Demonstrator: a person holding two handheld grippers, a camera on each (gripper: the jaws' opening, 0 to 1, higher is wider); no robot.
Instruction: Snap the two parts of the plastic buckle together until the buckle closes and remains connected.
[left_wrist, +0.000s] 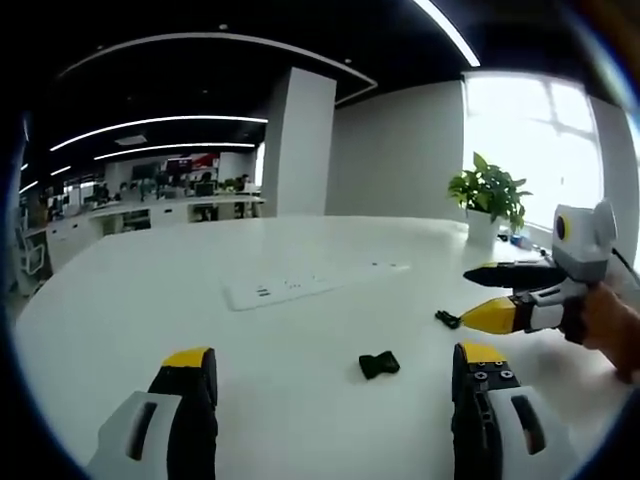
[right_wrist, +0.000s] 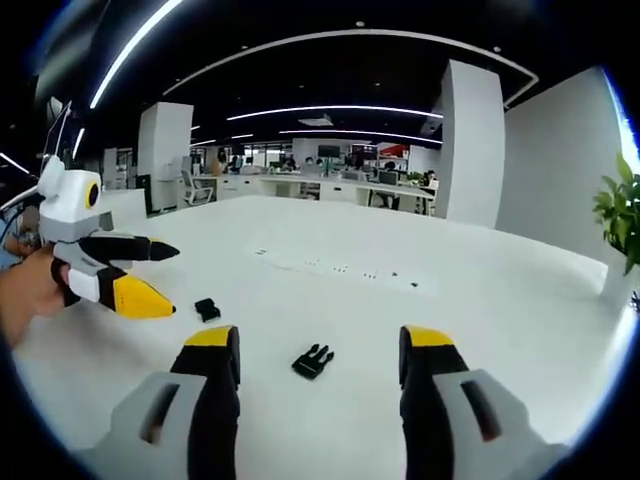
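With both buckle halves lying apart on the white surface, the small black plastic socket half between the left tool (jaws spread, empty) and the pronged black plastic half before the equally spread right tool, a careless pinch could skid either piece away.

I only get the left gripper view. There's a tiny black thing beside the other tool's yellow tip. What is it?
Observer: In the right gripper view it shows as the pronged buckle part, lying on the table just ahead of the right gripper, in line with the gap between its open jaws.
Operator: And what's holding the tool I'm looking from?
Observer: A hand grips the left gripper; its jaws are open, with the yellow tip close to the blocky buckle part.
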